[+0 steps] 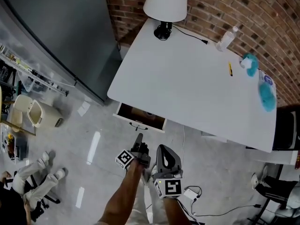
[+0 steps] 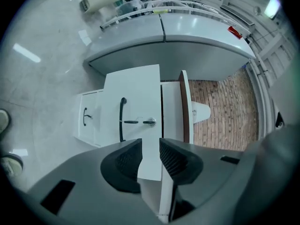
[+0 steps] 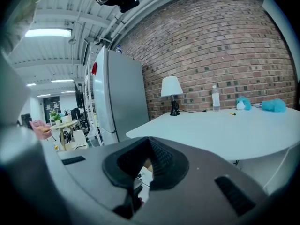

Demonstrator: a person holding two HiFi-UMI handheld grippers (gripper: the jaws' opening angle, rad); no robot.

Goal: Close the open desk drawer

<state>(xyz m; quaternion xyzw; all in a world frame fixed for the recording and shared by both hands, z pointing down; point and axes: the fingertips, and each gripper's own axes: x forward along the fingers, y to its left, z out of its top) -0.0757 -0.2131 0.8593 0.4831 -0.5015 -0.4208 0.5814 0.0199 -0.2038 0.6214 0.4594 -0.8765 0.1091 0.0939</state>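
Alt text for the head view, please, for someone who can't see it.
A white desk against a brick wall has its drawer pulled open; the left gripper and right gripper hang short of it. A lamp, bottle and pen sit on the desk.

Ahead of my left gripper (image 2: 151,146), the drawer (image 2: 133,102) front looked smooth matt white, its handle (image 2: 123,118) dark metal, its inside brown wood. The pads (image 2: 125,161) were ribbed black. Beyond my right gripper (image 3: 149,144) stood a rough red brick wall (image 3: 211,46); the floor (image 2: 42,78) below shone glossy grey.
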